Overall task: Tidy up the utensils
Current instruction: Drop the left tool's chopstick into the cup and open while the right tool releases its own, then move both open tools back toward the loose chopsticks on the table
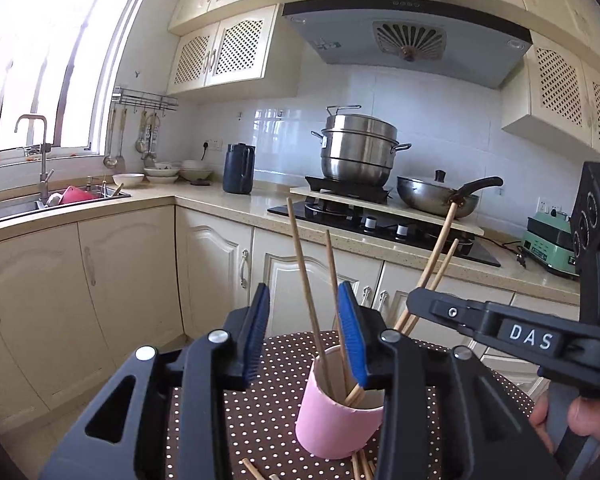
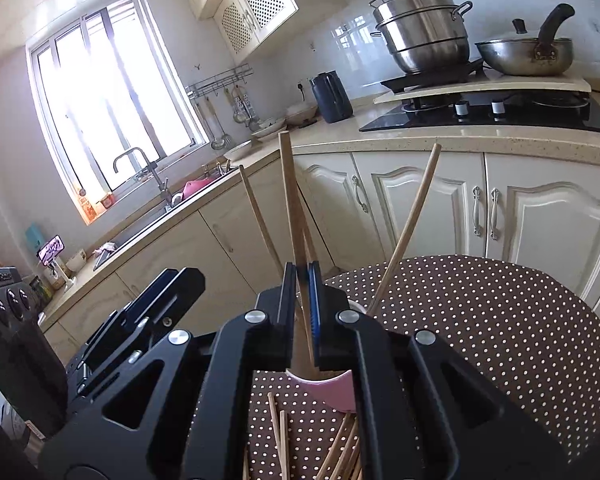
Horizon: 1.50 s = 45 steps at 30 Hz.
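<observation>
On the bench point(image 1: 268, 400), which carries a brown polka-dot cover, a pink cup point(image 1: 332, 420) stands upright near the front edge. Several wooden chopsticks point(image 1: 306, 280) stand in the cup and lean outward in different directions. More loose chopsticks point(image 2: 278, 436) lie flat on the bench just in front of the cup, partly hidden by the gripper bodies.

Left gripper point(image 1: 306, 344): released. Its blue-padded jaws stand apart on either side of the cup's mouth. Two upright chopsticks pass between the jaws; one runs close against the right pad, but the pads do not press on either.

Right gripper point(image 2: 302, 312): clenched on one pair of chopsticks point(image 2: 290, 200). In the right wrist view the jaws stand almost together with the sticks clamped between them, the upper ends rising well above the fingertips and the lower ends pointing down into the cup. In the left wrist view the same gripper enters from the right, with the gripped sticks tilted to the right over the cup. A hand point(image 1: 580, 416) grips its handle at the lower right edge.

Behind the bench, a kitchen counter holds a hob with a steel steamer pot point(image 1: 358, 152) and a wok point(image 1: 436, 196). A dark jug point(image 1: 239, 168) stands to the left of the hob, and a sink point(image 1: 52, 200) lies below the window.
</observation>
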### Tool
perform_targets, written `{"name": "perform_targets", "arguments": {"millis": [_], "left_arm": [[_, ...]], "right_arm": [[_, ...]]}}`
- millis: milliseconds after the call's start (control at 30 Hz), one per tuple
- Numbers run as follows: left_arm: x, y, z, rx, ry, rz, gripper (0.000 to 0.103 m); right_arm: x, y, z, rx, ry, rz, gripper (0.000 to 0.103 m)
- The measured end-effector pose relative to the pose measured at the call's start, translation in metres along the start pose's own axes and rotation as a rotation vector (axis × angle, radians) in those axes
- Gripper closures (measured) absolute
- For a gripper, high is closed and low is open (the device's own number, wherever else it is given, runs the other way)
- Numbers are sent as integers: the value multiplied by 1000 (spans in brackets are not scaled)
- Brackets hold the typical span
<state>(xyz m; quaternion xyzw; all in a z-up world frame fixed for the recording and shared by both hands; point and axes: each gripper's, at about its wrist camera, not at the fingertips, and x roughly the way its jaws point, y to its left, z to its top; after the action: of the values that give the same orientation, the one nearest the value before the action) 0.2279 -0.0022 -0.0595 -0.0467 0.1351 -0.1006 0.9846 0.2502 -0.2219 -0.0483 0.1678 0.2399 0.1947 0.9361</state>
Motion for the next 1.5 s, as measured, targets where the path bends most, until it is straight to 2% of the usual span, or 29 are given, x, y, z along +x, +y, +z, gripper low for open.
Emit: {"name": "perform_targets", "arguments": {"millis": [67, 100, 133, 167, 367, 500, 767, 1233, 1367, 1500], "left_arm": [[-3, 1, 1, 5, 4, 14, 68], [-4, 2, 2, 6, 6, 18, 67], [-6, 3, 2, 7, 8, 21, 66], [-8, 4, 2, 8, 9, 23, 64], [-17, 10, 1, -3, 31, 48, 63], [-26, 7, 2, -3, 48, 47, 59], [-58, -5, 3, 30, 32, 53, 53], [-108, -18, -19, 42, 28, 72, 50], [-112, -17, -31, 40, 60, 87, 49], [-107, -14, -45, 21, 125, 87, 49]], "right_arm": [[0, 1, -1, -1, -2, 1, 89], [0, 2, -1, -1, -4, -4, 73], [-1, 3, -2, -2, -6, -6, 45], [-3, 4, -2, -3, -23, -6, 42], [-16, 7, -4, -6, -42, -17, 42], [-29, 11, -4, -21, -56, -31, 41], [-69, 16, -9, -29, -96, -58, 37], [-105, 19, -52, -29, -53, -65, 36], [-105, 18, -71, -33, -19, -84, 36], [-100, 14, -88, -33, 22, -99, 36]]}}
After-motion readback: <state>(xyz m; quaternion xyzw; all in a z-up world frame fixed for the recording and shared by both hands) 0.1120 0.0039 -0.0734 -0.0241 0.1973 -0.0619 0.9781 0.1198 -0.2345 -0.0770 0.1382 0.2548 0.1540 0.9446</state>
